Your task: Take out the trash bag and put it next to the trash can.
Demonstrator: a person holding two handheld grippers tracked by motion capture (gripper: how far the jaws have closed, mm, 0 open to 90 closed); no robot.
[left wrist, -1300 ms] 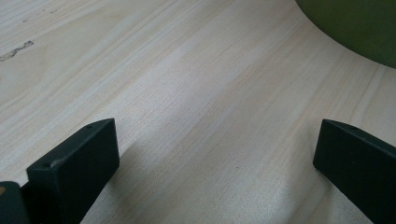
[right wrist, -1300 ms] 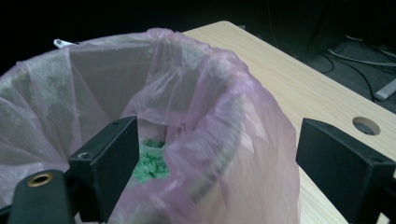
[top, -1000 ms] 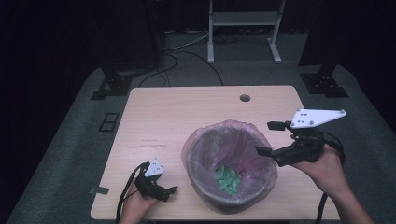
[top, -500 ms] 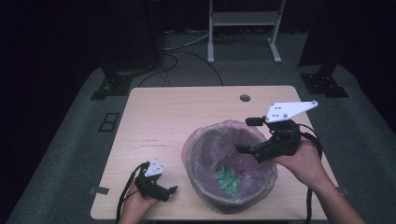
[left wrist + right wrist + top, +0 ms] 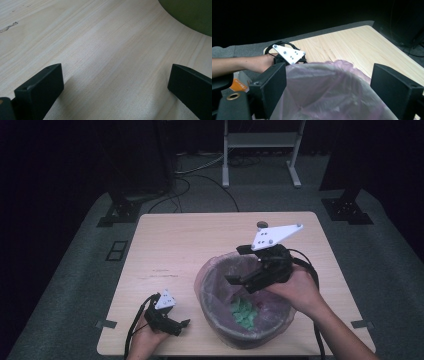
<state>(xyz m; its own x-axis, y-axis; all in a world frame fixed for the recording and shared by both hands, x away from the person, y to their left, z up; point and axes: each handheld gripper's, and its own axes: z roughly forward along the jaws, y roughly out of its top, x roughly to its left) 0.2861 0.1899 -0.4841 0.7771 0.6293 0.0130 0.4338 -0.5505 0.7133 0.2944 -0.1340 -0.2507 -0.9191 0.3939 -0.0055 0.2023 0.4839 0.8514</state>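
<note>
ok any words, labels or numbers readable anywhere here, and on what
None can be read.
Orange packet below the table edge in the right gripper view: it carries dark print, too blurred to read.
Grey plates on the right gripper and left gripper: screw holes, no text.
Bin and table: no lettering.

Light falls from above onto the pale table (image 5: 190,245), while the surrounding room sinks into near black. The high view looks soft and slightly grainy. In the left gripper view the close jaws seem a little blurred, with soft shadows beneath.
</note>
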